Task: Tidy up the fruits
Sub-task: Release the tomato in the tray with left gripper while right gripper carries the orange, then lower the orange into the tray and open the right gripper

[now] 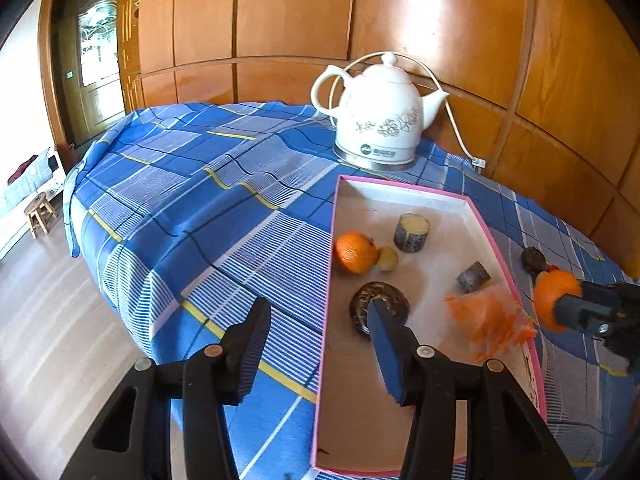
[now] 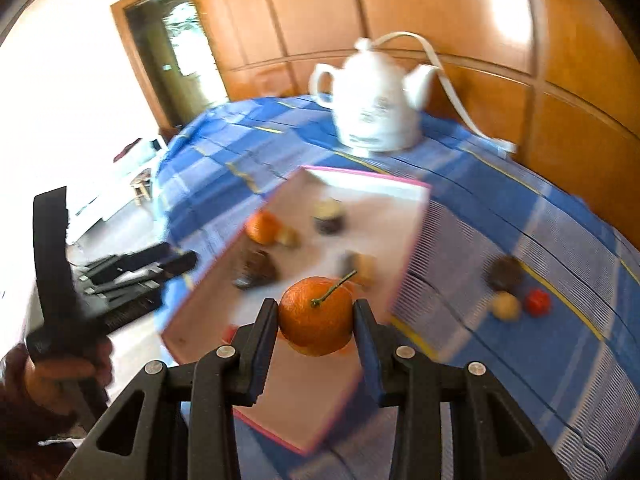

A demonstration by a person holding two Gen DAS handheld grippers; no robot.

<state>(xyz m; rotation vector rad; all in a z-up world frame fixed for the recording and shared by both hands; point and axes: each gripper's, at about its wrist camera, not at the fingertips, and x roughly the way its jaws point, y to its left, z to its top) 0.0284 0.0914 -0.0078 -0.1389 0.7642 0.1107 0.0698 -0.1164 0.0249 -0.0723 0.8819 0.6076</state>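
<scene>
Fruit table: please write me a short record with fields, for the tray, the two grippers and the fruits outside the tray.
tray: pink-rimmed, on the blue checked cloth
in tray: one orange, a small pale fruit, two cut cylinder pieces, a dark round fruit, an orange bag
right gripper: shut on a stemmed orange, above the tray's near part
left gripper: open, nothing between the fingers
outside tray: dark fruit, pale fruit, small red fruit
kettle: white, behind the tray

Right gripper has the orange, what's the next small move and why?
Probably carry the orange on over the pink-rimmed tray and lower it onto a bare patch. The right gripper is clamped on it in the air, another orange already lies inside, and the left gripper is open and empty.
</scene>
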